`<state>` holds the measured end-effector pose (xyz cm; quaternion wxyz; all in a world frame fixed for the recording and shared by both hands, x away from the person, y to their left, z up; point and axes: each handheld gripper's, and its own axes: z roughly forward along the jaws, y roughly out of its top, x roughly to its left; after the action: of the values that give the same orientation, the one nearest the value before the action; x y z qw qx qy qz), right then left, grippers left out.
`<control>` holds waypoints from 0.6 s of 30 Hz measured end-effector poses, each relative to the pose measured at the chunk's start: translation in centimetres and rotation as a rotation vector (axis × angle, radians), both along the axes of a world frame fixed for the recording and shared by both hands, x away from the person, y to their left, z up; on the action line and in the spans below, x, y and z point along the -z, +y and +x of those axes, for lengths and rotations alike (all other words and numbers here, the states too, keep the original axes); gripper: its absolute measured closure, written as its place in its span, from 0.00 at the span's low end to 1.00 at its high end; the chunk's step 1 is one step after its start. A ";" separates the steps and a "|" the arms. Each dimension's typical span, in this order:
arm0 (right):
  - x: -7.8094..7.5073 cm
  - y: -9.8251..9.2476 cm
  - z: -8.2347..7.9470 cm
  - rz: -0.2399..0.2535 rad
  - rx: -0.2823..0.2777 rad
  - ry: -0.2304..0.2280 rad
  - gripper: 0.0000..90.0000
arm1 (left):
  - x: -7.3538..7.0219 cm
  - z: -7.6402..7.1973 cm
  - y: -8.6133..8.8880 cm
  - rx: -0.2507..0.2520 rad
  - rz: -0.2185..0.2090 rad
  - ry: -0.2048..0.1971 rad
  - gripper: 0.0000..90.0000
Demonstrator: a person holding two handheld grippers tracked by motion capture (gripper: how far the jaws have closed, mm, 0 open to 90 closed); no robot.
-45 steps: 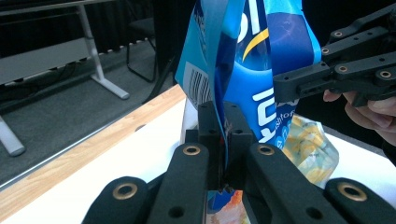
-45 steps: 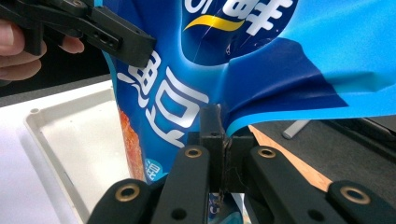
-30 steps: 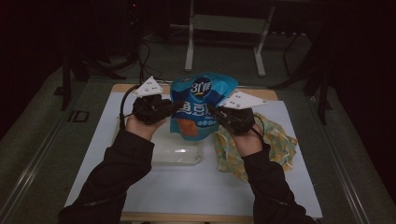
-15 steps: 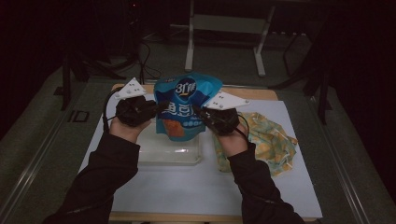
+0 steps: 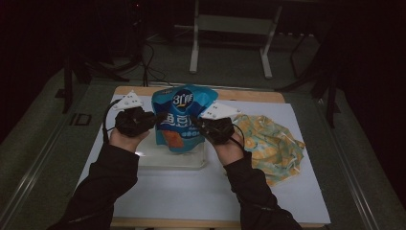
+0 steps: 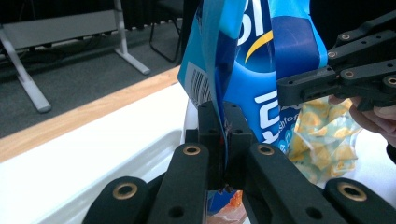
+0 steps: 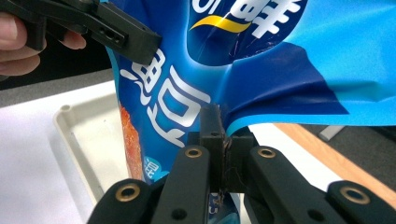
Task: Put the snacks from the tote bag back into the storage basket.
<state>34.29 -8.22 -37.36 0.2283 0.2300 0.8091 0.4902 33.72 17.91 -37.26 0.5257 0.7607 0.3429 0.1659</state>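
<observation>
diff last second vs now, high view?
Both grippers, left and right, carried the blue bag down and toward the person, its bottom now over the clear tray. Both stayed clamped on the bag's edges. The yellow cloth and the tray didn't move.

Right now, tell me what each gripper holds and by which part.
Both hold the blue bag, upright over the clear tray. The left gripper is shut on its one side edge, the right gripper on the opposite edge.
</observation>
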 end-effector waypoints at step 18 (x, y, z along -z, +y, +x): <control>4.8 0.2 0.3 -0.018 -0.005 0.064 0.99 | 5.1 0.4 0.3 0.006 -0.019 0.073 1.00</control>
<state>34.58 -8.06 -42.21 0.2032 0.2414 0.8209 0.4760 34.14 18.19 -42.37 0.5204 0.7624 0.3609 0.1331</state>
